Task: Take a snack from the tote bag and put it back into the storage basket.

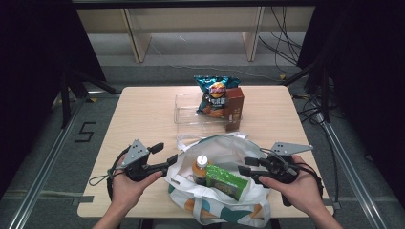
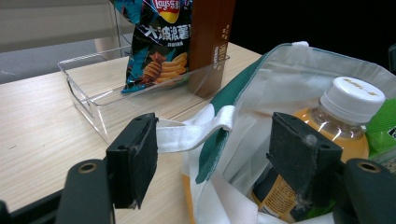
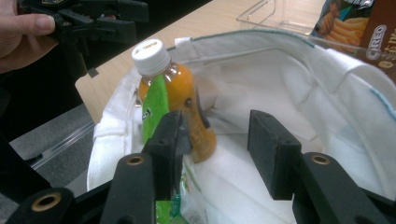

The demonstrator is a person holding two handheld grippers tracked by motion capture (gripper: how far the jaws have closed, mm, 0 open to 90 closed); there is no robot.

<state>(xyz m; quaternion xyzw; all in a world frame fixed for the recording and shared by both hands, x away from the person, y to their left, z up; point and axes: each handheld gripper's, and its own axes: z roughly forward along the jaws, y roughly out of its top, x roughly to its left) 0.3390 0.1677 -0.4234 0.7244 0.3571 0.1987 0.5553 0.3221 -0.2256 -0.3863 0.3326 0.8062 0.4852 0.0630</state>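
On the pale wooden table (image 1: 143, 114), I am working both hands at the white tote bag (image 1: 224, 200), bottom centre of the high view. My left gripper (image 1: 165, 160) is gaping across its rim, pads apart; my right gripper (image 1: 246, 167) is hovering half open, gripping nothing, beside the orange bottle (image 1: 200, 169) and green packet (image 1: 227, 181) inside.

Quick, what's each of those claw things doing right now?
Left gripper: open, jaws straddling the white bag's rim.
Right gripper: open over the bag, holding nothing.
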